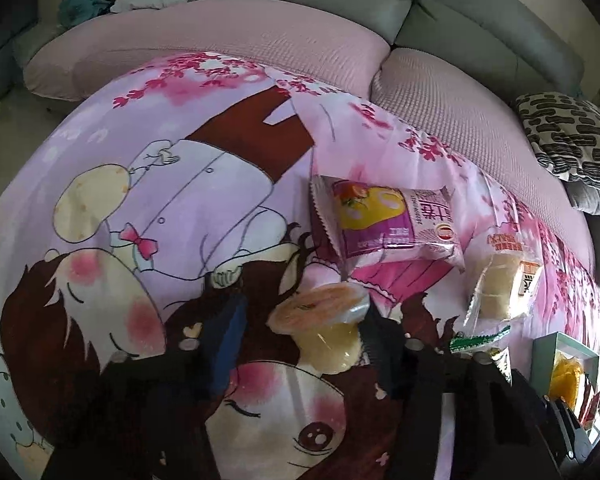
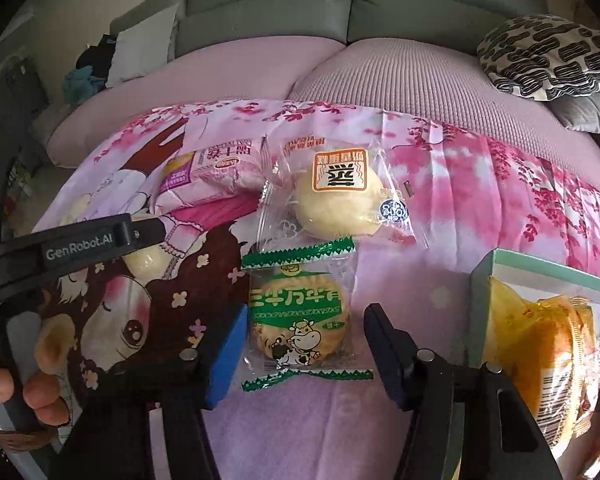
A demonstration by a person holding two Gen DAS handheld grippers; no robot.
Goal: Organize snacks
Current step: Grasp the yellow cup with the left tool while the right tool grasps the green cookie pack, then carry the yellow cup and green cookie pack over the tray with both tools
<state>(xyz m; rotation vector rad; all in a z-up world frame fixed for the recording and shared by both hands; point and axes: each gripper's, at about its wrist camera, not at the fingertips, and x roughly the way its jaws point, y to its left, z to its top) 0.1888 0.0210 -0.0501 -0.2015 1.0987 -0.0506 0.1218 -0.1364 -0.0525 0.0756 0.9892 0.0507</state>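
A clear jelly cup [image 1: 320, 332] with an orange lid lies on its side on the cartoon-print cloth [image 1: 140, 200]. My left gripper [image 1: 312, 320] is shut on it, one pad on each flank. In the right wrist view the left gripper [image 2: 140, 236] covers that jelly cup [image 2: 146, 260]. A green-and-white biscuit packet [image 2: 296, 320] with a cow print lies flat between the fingers of my right gripper [image 2: 306, 312]. The jaws stand open, close to the packet's edges without squeezing it. The packet's green seal [image 1: 476, 340] shows in the left wrist view.
A pink-purple snack packet [image 1: 384, 220] and a pale bun in clear wrap [image 2: 336, 200] lie farther back. A mint-green box [image 2: 540, 276] at the right holds an orange-wrapped snack [image 2: 540, 352]. Behind stand a pink-covered sofa [image 2: 420, 80] and a black-and-white cushion [image 2: 548, 56].
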